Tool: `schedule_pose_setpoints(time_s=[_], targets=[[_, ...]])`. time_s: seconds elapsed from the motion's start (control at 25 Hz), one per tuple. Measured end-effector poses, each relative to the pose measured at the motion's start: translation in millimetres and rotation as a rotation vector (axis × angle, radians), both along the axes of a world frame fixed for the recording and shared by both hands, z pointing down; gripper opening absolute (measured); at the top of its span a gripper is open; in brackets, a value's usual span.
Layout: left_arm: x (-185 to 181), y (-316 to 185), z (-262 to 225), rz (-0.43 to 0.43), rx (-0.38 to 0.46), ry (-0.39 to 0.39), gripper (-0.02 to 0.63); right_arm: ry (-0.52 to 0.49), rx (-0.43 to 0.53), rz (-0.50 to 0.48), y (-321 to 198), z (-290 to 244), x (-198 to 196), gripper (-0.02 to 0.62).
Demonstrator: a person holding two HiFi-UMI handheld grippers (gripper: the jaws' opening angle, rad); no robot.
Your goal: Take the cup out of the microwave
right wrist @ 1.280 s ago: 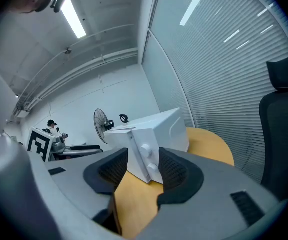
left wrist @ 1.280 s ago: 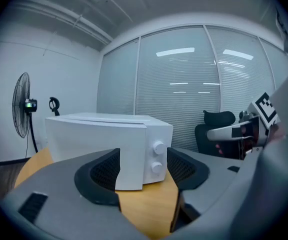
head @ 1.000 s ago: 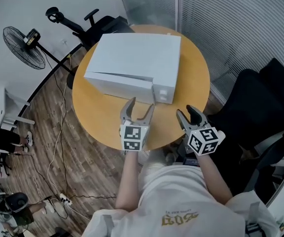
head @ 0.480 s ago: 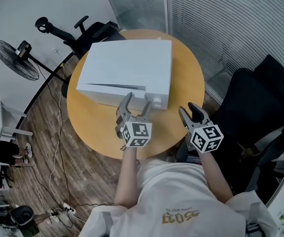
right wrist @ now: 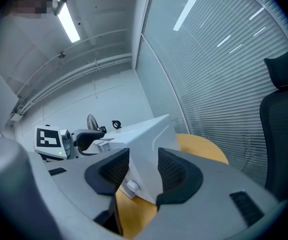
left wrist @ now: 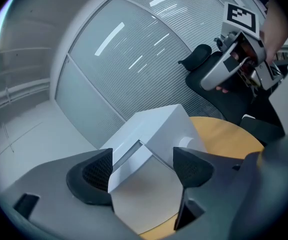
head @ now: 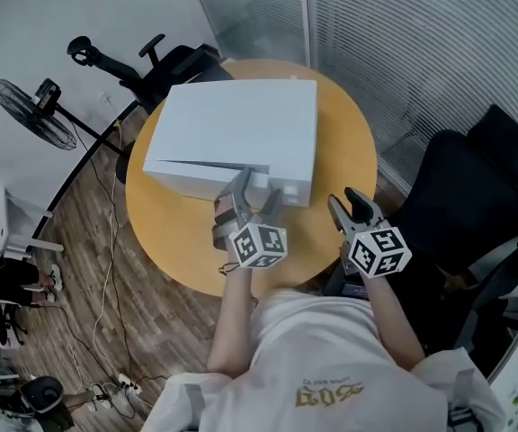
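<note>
A white microwave (head: 241, 129) sits on the round wooden table (head: 349, 165) with its door shut; the cup is hidden. My left gripper (head: 257, 194) hangs at the microwave's front right, near the door's edge, rolled to one side. Its jaws are opening and nothing is between them. In the left gripper view the left gripper (left wrist: 144, 169) frames the microwave (left wrist: 159, 129). My right gripper (head: 346, 202) hovers open and empty over the table's edge, right of the microwave. In the right gripper view the right gripper (right wrist: 143, 170) faces the microwave's corner (right wrist: 149, 139) and its knob (right wrist: 132, 186).
A black office chair (head: 461, 187) stands close on the right, another chair (head: 165, 61) behind the table at the left. A standing fan (head: 27, 113) and cables (head: 106, 268) are on the wooden floor at the left. A blind-covered glass wall (head: 403, 34) runs behind.
My left gripper has moved closer to the microwave's front, rolled over, and its jaws have spread wider. The right gripper has shifted slightly.
</note>
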State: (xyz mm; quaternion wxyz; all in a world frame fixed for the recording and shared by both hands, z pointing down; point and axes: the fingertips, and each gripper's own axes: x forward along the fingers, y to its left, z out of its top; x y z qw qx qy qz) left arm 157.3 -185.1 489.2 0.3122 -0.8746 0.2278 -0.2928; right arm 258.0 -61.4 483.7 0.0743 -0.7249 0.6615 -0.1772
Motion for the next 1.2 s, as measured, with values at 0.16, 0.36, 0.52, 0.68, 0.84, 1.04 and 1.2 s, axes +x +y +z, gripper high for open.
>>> schedule_pose_setpoints(time_s=[0.16, 0.36, 0.52, 0.68, 0.84, 1.04, 1.2], targets=[[7.4, 4.1, 5.5, 0.027, 0.017, -0.041, 0.379, -0.003, 0.003, 0.000, -1.6, 0.5, 0.1, 0.175], [11.0, -1.2, 13.4, 0.023, 0.015, -0.061, 0.385, -0.002, -0.008, -0.006, -2.5, 3.5, 1.7, 0.173], [12.1, -2.5, 11.3, 0.018, 0.009, -0.053, 0.385, -0.006, -0.015, -0.006, 0.7, 5.5, 3.3, 0.172], [10.7, -1.6, 12.6, 0.040, 0.049, -0.070, 0.359, -0.002, -0.022, -0.017, -1.4, 5.3, 0.0, 0.170], [11.3, -2.3, 13.7, 0.040, 0.060, -0.075, 0.354, -0.005, -0.028, -0.027, -3.3, 8.5, -1.1, 0.169], [10.7, -3.3, 15.6, 0.037, 0.065, -0.076, 0.350, -0.010, -0.032, -0.030, -5.0, 10.5, -2.1, 0.166], [10.1, -3.0, 15.2, 0.035, 0.073, -0.074, 0.348, -0.007, -0.035, -0.023, -3.4, 10.0, -0.3, 0.164]])
